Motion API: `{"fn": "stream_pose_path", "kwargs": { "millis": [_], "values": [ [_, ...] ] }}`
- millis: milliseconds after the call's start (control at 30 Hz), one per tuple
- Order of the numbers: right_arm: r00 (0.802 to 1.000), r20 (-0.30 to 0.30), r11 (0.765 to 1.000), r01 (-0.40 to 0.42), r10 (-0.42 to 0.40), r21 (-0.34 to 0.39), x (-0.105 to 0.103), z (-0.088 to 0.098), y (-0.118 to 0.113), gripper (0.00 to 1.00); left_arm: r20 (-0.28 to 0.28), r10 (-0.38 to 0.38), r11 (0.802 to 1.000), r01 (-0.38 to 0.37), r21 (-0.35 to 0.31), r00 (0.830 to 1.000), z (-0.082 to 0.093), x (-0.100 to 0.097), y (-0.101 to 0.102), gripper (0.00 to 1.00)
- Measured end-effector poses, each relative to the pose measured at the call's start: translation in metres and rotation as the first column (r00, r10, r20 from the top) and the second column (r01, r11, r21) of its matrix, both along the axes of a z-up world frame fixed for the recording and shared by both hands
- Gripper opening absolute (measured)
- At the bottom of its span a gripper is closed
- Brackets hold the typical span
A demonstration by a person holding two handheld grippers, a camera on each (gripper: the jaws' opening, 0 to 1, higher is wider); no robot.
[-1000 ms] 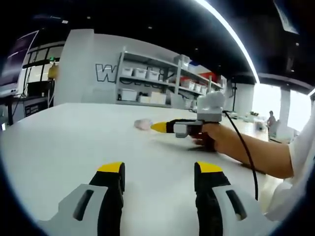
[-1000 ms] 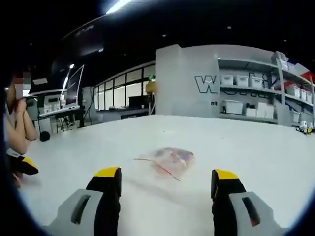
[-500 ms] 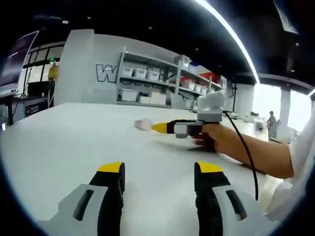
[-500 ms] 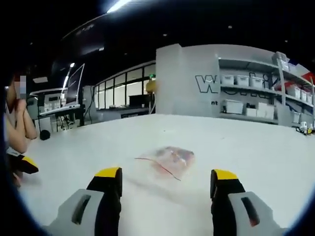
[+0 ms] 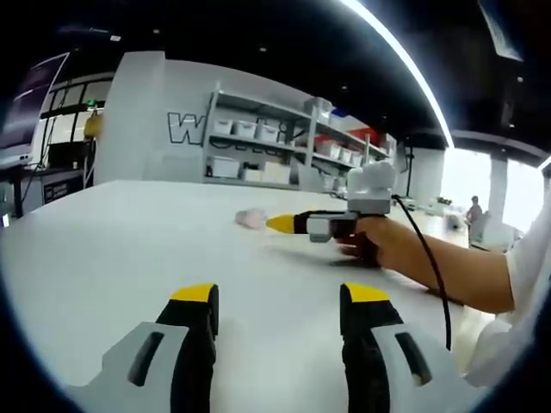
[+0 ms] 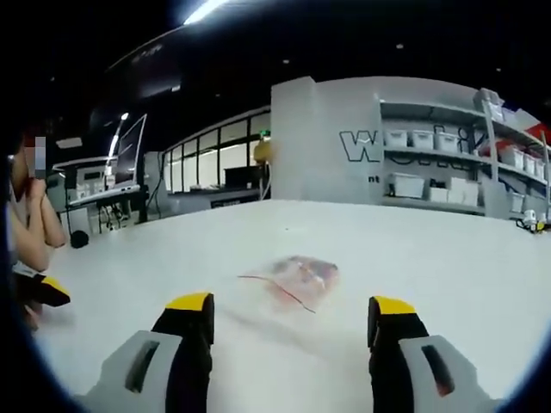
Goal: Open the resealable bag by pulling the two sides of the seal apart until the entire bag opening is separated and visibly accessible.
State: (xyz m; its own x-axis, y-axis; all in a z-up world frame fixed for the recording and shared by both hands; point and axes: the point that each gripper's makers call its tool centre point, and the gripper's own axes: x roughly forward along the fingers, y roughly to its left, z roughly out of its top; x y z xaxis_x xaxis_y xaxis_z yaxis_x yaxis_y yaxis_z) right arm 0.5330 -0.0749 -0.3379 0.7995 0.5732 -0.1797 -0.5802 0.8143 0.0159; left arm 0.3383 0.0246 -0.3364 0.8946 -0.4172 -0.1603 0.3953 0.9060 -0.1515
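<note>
Resealable bag [image 6: 297, 278] lies flat on white table [image 6: 430, 258], ahead of right gripper [image 6: 288, 327], jaws spread, holding nothing. Left gripper [image 5: 280, 314] jaws also apart, well back from bag. Shelving with bins [image 5: 258, 151] behind table. Nothing blocks bag.

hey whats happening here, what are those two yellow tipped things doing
A person holds a two-jaw gripper in each hand over a white table. The right gripper points at a small resealable bag lying flat on the table, jaws open and not touching it. The left gripper is also open, off to the side. The bag looks untouched, so opening has not started.
</note>
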Motion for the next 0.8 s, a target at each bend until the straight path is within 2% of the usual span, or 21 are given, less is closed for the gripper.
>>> {"fn": "stream_pose_path", "kwargs": {
  "millis": [167,800],
  "values": [
    [1.0,0.004,1.0,0.007,-0.007,-0.003,-0.0009,0.0006,-0.0017,0.77,0.002,0.001,1.0,-0.001,-0.003,1.0,0.0004,0.0001,0.0008,0.57],
    [1.0,-0.004,1.0,0.004,-0.004,0.004,-0.0046,0.0012,-0.0031,0.74,0.002,0.002,1.0,-0.002,0.0,1.0,-0.0001,-0.0003,0.0012,0.57]
  ]
}}
